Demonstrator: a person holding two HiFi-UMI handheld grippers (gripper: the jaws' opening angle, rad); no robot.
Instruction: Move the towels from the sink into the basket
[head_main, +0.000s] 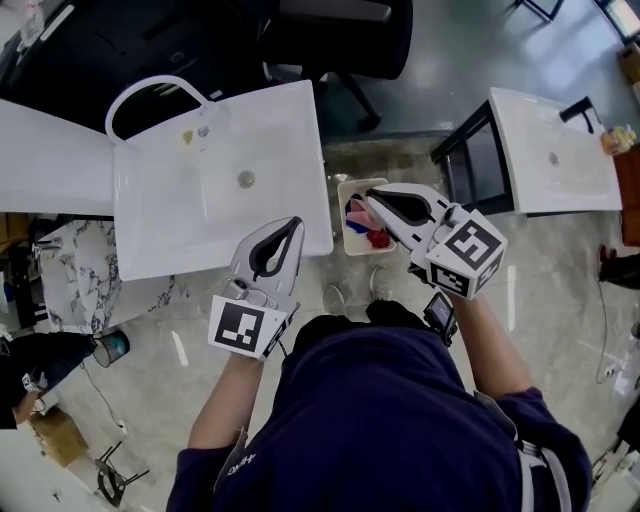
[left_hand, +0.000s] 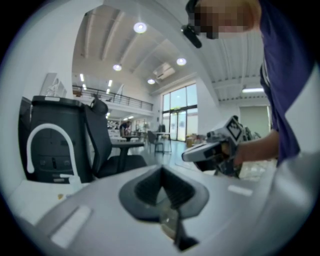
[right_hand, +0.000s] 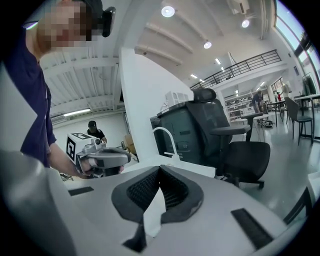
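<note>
The left claw (head_main: 296, 221) and right claw (head_main: 369, 194) are seen pressed together, empty — the towels (head_main: 374, 237), judged soft and light, are best pinched mid-fold.

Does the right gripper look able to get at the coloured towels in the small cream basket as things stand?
Probably yes. The right gripper is over the small cream basket, with nothing showing between it and the coloured towels. Its jaws are shut and empty, so they must open first.
</note>
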